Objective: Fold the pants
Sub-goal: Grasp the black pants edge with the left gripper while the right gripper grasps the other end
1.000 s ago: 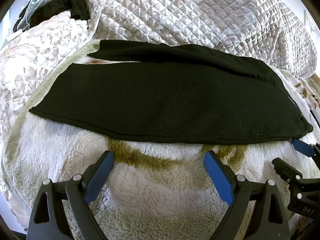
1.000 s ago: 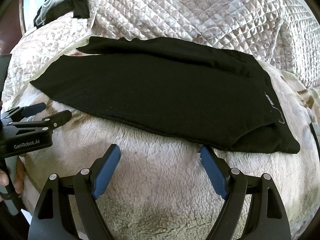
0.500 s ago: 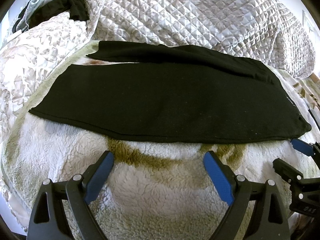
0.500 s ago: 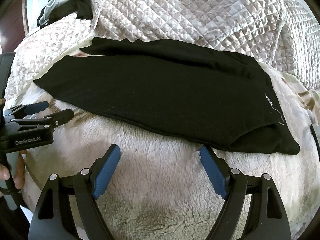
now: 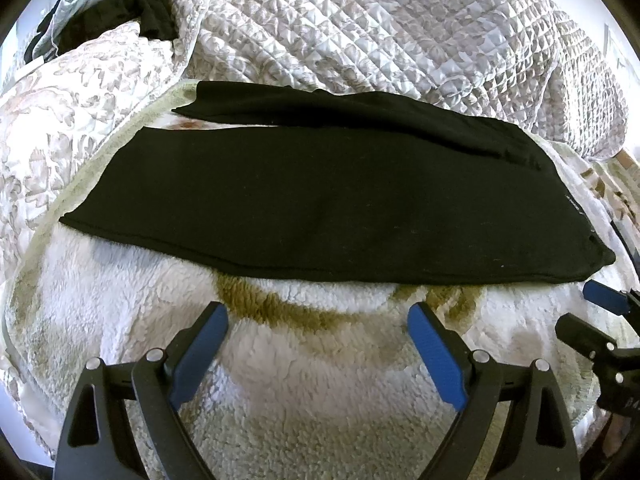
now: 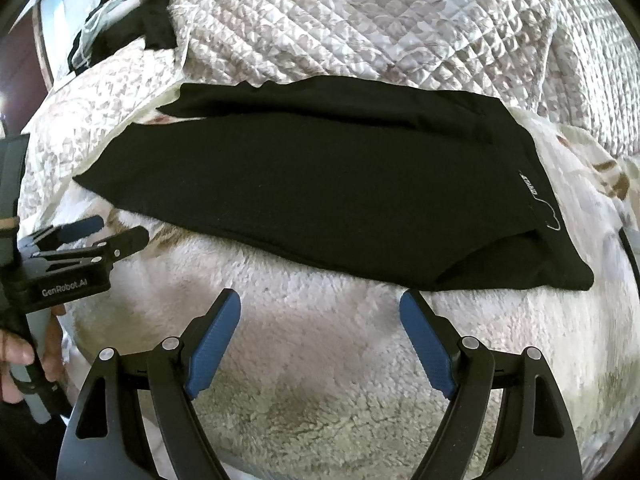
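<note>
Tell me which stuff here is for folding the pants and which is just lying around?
For the job:
- black pants, laid out flat
- left gripper, open
- right gripper, open
- fluffy blanket under the pants

Just lying about:
- quilted cover behind
- dark clothes in the far left corner

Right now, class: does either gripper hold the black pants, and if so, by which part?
Nothing is held. The left gripper and right gripper are both open above the fleece blanket, short of the black pants.
</note>
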Tool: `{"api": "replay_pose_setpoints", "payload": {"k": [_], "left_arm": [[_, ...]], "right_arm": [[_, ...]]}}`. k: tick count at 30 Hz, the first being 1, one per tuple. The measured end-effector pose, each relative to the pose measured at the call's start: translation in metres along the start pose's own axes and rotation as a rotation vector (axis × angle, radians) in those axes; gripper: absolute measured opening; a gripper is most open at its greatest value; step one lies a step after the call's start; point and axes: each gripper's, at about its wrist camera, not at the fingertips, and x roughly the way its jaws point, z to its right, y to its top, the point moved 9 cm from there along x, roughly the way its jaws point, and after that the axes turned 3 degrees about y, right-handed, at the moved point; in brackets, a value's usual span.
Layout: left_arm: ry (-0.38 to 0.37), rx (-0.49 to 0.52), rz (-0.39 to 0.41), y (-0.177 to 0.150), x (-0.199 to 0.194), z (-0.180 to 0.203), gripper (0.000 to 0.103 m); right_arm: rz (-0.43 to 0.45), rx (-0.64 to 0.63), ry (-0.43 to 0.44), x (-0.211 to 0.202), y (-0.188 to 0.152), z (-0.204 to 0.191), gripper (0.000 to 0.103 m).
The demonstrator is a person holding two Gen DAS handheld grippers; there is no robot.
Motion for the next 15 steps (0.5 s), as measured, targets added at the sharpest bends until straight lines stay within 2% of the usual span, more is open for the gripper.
{"api": "replay_pose_setpoints", "payload": {"k": [7,11,15], "left_arm": [[-0.025,-0.042,0.021,0.005,-0.008,-0.007,0.093],[-0.015,-0.102,0.058,0.016,-0.016,-0.026,0.093],[0.003,-0.17,0.063,0.022,-0.015,-0.049,0.093]], "right_arm": [[0.01,0.067,0.018,-0.008,0.002,0.017,0.082],[0.047,0.162,0.019,-0.019,0.004,0.042,0.082],[0.066,0.273,-0.008,-0.025,0.002,0.074,0.082]]}}
